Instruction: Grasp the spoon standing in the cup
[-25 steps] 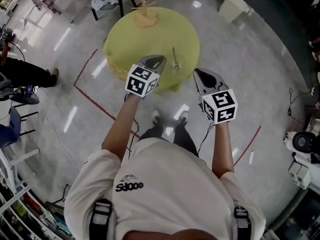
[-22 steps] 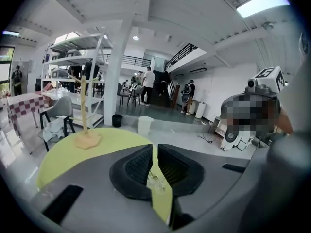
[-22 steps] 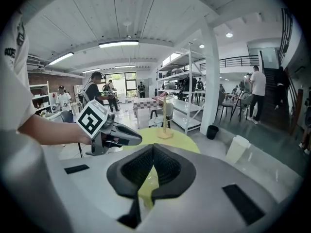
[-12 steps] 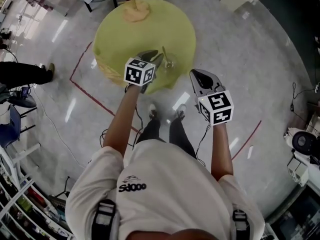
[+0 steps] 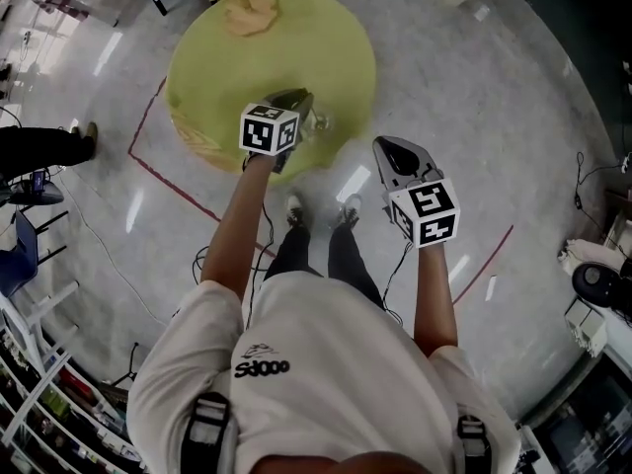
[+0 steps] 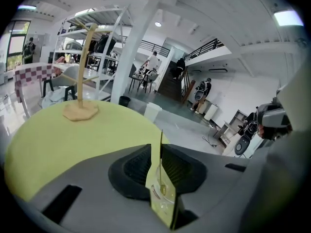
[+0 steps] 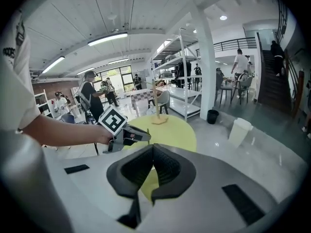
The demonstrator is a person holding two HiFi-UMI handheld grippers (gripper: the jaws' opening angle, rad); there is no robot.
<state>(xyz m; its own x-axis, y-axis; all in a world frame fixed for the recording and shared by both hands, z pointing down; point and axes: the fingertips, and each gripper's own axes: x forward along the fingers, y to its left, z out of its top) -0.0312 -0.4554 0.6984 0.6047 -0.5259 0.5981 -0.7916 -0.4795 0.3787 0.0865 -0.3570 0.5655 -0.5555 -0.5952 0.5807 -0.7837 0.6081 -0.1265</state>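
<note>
Left gripper [image 6: 154,152] advanced over table [image 5: 316,47] | spoon [image 6: 161,161] between its narrowly parted jaws | right gripper [image 7: 152,148] closed, empty

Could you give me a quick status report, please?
Left claw open, astride the spoon. Right claw shut, empty, clear of the table. Spoon standing in cup. Nothing in the way.

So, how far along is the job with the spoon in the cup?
Done: the left gripper is at the cup, its open jaws either side of the spoon. In hand: nothing gripped yet. Left: closing those jaws on the spoon. The right gripper is shut and empty.
</note>
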